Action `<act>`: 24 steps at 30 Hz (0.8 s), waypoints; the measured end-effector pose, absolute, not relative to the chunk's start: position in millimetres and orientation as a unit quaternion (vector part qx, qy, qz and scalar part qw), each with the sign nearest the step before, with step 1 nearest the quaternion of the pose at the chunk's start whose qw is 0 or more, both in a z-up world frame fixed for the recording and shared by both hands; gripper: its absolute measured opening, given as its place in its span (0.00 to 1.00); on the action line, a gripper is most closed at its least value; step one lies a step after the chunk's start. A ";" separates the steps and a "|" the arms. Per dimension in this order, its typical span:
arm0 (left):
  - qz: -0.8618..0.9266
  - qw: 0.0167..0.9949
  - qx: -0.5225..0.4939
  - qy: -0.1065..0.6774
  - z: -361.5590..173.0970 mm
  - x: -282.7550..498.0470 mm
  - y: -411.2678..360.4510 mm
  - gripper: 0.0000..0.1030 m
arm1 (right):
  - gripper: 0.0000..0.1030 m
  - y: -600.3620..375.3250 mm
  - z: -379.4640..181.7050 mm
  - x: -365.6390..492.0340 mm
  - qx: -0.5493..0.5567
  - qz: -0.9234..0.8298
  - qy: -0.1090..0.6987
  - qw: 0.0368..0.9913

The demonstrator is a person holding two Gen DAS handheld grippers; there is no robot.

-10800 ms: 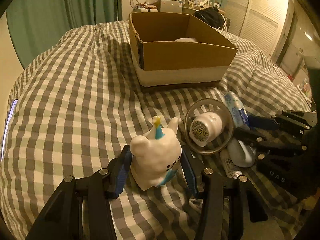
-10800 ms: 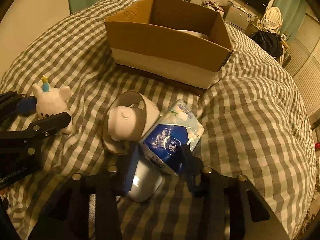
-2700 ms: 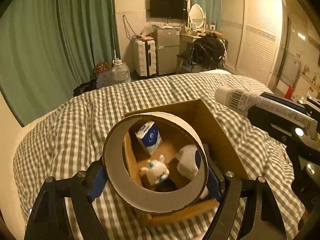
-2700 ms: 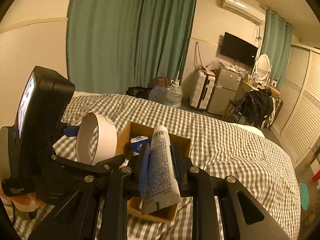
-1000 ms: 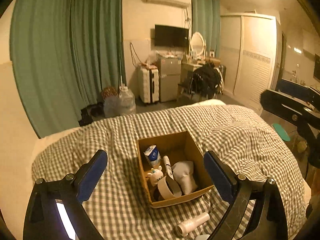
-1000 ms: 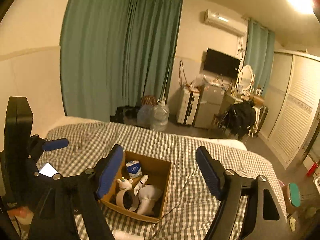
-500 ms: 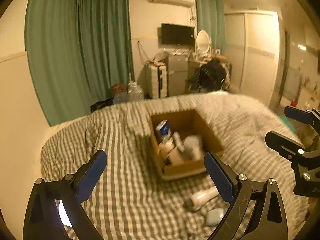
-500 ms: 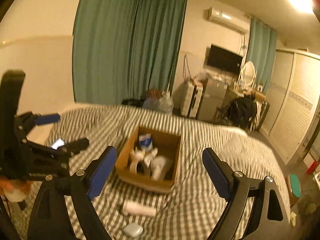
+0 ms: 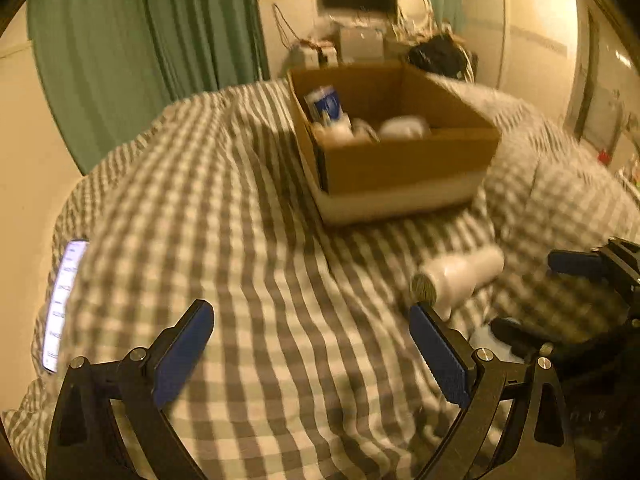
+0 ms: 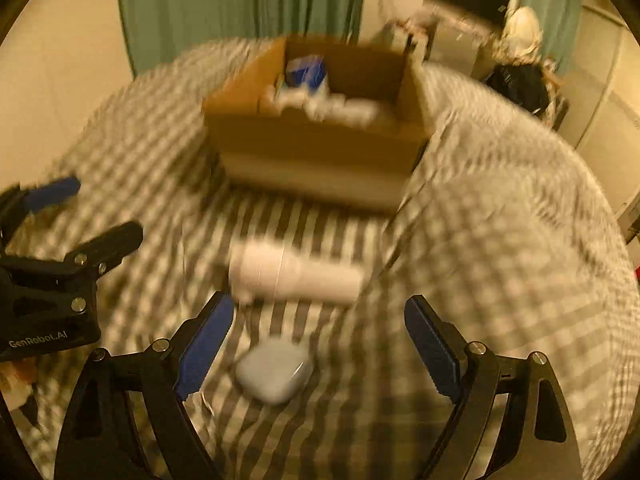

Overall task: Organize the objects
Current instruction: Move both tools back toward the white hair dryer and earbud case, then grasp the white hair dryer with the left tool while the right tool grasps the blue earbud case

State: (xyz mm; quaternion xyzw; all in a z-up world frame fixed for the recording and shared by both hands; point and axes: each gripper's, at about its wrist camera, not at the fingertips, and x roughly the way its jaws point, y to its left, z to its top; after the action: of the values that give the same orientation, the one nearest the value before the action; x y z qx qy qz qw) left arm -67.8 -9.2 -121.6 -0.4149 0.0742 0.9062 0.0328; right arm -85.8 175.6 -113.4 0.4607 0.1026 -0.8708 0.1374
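Note:
A cardboard box (image 9: 404, 168) (image 10: 320, 148) stands on the checked bed and holds a blue tissue pack (image 9: 326, 106), a white toy and other white items. A white bottle (image 9: 460, 276) (image 10: 296, 276) lies on its side on the bed in front of the box. A small pale case (image 10: 274, 370) lies nearer. My left gripper (image 9: 310, 344) is open and empty, left of the bottle. My right gripper (image 10: 318, 344) is open and empty, just above the case, with the bottle beyond it. Both views are blurred.
A lit phone (image 9: 64, 300) lies at the bed's left edge. The checked bedspread (image 9: 224, 248) slopes down around the box. Green curtains (image 9: 140, 48) hang behind, and a black bag (image 10: 516, 84), a TV and cabinets stand at the back right.
Both grippers have dropped from high above the bed to just over it. The box, bottle and case now look much closer. Both stay open and empty.

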 end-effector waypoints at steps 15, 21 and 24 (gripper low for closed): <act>0.897 0.037 -0.436 0.059 -132.2 -74.1 -15.1 0.98 | 0.56 143.9 -164.3 -69.3 0.529 -0.808 0.183 0.181; 0.896 0.045 -0.436 0.078 -129.1 -80.1 0.9 0.98 | 0.56 178.3 -114.7 -55.6 0.465 -0.861 0.111 0.172; 0.892 0.075 -0.439 0.075 -131.1 -89.3 19.2 0.98 | 0.56 196.7 -91.4 -59.2 0.439 -0.880 0.105 0.147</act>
State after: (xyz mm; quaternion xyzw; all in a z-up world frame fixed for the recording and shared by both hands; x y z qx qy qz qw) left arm -89.3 19.2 -131.1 -0.4394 0.0752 0.8920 0.0749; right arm -59.2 196.7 -91.4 0.4392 0.1046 -0.8801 0.1469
